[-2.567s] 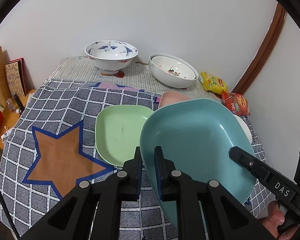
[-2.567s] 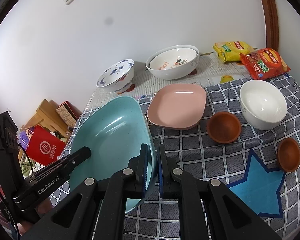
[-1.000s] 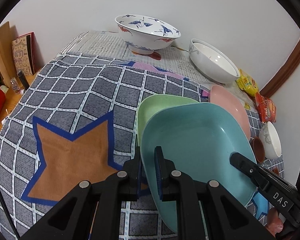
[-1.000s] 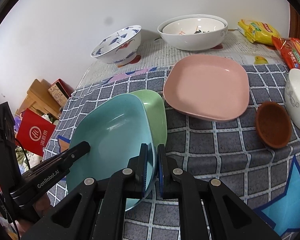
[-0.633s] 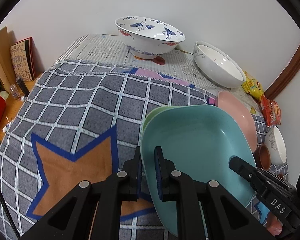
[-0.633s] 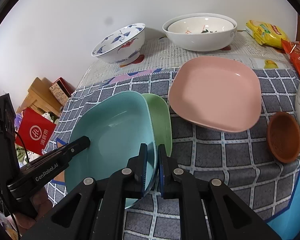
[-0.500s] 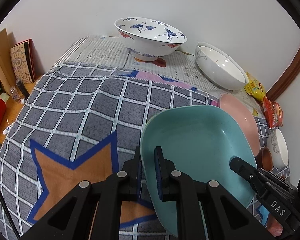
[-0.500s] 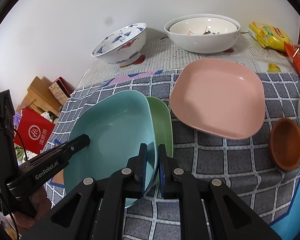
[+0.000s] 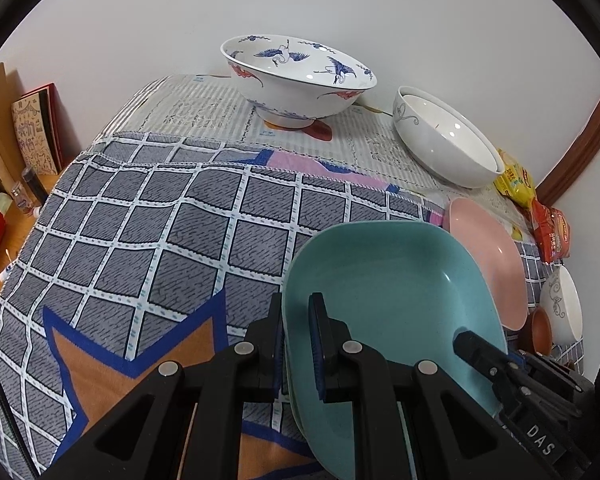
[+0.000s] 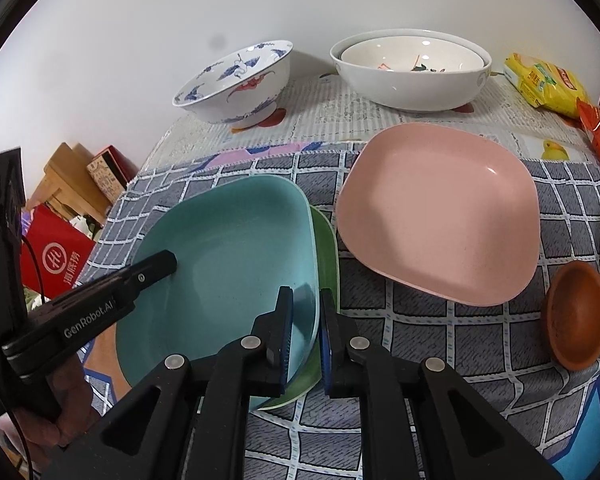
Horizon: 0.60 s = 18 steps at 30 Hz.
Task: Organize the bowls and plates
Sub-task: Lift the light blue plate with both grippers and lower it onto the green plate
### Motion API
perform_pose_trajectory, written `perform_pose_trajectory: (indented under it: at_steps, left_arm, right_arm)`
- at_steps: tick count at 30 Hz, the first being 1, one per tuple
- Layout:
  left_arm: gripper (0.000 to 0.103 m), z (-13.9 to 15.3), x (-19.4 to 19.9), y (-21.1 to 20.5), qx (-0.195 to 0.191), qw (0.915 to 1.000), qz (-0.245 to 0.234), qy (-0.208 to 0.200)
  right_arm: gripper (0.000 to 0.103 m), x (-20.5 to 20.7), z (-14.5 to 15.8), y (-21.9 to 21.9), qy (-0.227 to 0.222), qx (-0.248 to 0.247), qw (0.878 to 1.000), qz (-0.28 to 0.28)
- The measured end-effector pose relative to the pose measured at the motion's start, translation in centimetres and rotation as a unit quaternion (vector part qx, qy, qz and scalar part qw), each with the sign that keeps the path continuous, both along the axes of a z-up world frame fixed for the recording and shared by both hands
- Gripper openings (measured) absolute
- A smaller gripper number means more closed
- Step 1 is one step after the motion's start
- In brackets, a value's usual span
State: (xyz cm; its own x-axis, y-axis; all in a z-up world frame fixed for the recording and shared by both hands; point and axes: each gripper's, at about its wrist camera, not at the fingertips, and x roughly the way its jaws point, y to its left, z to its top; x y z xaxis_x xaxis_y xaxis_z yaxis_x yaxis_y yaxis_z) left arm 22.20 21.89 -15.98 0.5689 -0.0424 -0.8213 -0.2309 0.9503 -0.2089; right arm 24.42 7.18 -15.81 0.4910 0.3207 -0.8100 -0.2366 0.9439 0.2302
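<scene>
A teal plate [image 9: 392, 300] [image 10: 232, 260] lies on top of a green plate [image 10: 326, 248], whose edge shows at the teal plate's right side. My left gripper [image 9: 296, 344] straddles the teal plate's left rim, jaws slightly parted. My right gripper [image 10: 305, 328] straddles its right rim, jaws slightly parted too. A pink plate [image 10: 440, 212] [image 9: 488, 256] lies just right of the stack. A blue-and-white crane bowl [image 9: 298, 76] [image 10: 236, 84] and nested white bowls [image 10: 410, 70] [image 9: 448, 148] stand at the back.
Two small brown bowls [image 10: 576, 314] and a white bowl [image 9: 562, 306] sit at the right. Snack packets [image 10: 548, 82] lie at the back right. A checked cloth [image 9: 160, 220] with star patches covers the table. A red bag [image 10: 54, 256] and boxes stand off the left edge.
The teal plate has come down onto the green plate, which it now almost covers. Both grippers' jaws have eased apart a little on its rims.
</scene>
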Motion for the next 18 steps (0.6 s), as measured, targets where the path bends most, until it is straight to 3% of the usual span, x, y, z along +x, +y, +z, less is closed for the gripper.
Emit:
perform_pose_trajectory:
  at_steps: [18]
  left_arm:
    - [0.012,-0.5,0.2,0.3,-0.009,0.9999,-0.006,0.004]
  right_arm:
    - [0.014,-0.7,-0.3,1.2,-0.027,-0.055,0.998,0.014]
